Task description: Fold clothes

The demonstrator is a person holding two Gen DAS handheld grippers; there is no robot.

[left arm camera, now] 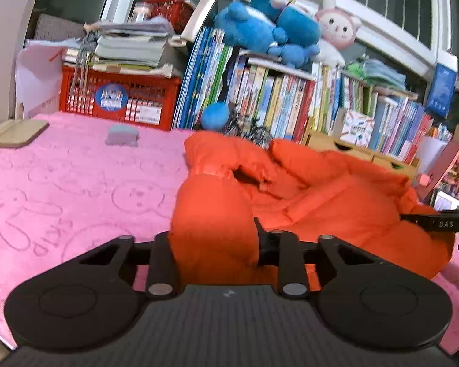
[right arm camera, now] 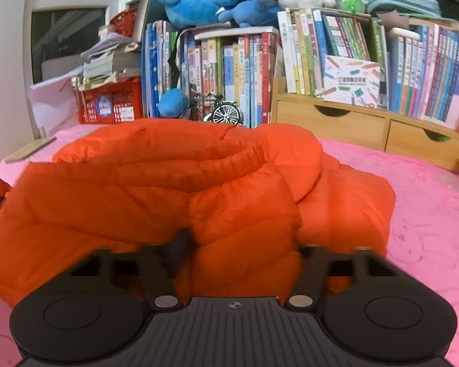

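An orange puffer jacket lies bunched on a pink blanket. My left gripper is shut on a thick fold at the jacket's left end; the padding bulges up between its jaws and hides the fingertips. In the right wrist view the jacket fills the middle. My right gripper is shut on a fold at the jacket's near edge, with fabric packed between its jaws. The right gripper's black body also shows at the far right of the left wrist view.
Behind the blanket stand rows of books, a red crate, wooden drawers, a model bicycle and plush toys. A wooden board and a small grey object lie on the blanket's far left.
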